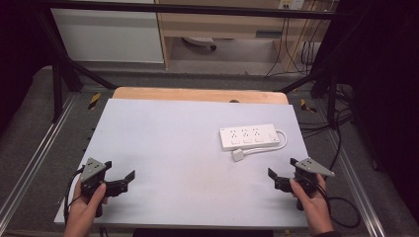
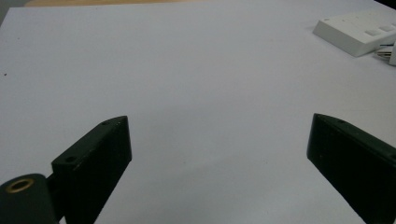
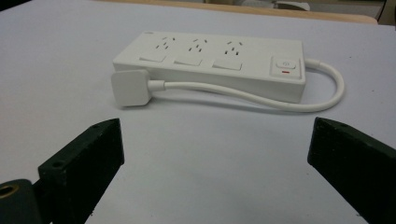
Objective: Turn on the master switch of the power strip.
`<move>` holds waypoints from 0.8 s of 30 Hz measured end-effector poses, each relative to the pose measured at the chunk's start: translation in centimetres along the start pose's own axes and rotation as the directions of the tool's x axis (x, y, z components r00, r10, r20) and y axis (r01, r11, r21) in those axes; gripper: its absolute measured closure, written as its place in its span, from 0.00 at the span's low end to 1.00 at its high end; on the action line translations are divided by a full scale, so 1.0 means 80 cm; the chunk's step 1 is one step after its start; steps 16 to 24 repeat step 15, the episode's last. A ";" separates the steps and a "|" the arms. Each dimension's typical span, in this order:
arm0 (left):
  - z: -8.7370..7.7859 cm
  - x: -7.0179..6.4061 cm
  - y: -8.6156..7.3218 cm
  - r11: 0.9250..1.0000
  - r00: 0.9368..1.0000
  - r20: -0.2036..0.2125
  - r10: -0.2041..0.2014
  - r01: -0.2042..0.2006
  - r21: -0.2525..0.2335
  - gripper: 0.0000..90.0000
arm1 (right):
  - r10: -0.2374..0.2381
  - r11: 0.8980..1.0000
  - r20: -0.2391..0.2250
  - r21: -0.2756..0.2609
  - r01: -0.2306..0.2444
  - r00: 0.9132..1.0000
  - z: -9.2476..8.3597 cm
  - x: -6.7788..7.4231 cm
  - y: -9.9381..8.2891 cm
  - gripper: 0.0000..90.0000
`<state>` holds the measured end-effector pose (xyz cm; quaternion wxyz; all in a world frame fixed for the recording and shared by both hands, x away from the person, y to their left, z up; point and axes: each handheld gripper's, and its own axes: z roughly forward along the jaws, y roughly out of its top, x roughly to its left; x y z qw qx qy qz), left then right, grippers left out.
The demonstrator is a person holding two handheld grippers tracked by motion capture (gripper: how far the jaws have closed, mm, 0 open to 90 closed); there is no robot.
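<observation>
A white power strip (image 1: 249, 137) lies flat on the pale table (image 1: 173, 148), right of centre. Its short white cable (image 1: 282, 143) loops round from its right end to a white plug (image 1: 239, 155) lying just in front of it. In the right gripper view the strip (image 3: 210, 63) and plug (image 3: 130, 87) sit a short way beyond the jaws. My right gripper (image 1: 281, 170) is open near the front right edge, empty. My left gripper (image 1: 119, 170) is open at the front left, empty; its view catches the strip's corner (image 2: 359, 30) far right.
A wooden strip (image 1: 197, 94) edges the table's far side. A black metal frame (image 1: 59, 79) and rails surround the table. Cables (image 1: 341, 123) hang off the right side, and a trailing cable (image 1: 346, 210) runs from my right gripper.
</observation>
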<state>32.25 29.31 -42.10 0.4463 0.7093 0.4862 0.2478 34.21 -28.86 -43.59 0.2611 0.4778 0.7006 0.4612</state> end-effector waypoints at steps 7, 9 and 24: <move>0.000 0.000 0.000 1.000 1.000 0.002 -0.001 0.001 0.001 0.07 | -0.022 0.999 -0.009 0.047 0.022 1.000 0.020 0.005 -0.006 0.05; 0.000 0.000 0.000 1.000 1.000 0.002 -0.001 0.001 0.001 0.07 | -0.036 0.998 -0.006 0.055 0.036 0.999 0.027 0.005 -0.006 0.05; 0.000 0.000 0.000 1.000 1.000 0.005 -0.003 0.003 -0.001 0.07 | -0.059 0.992 0.035 0.115 0.055 0.998 0.045 0.007 -0.005 0.06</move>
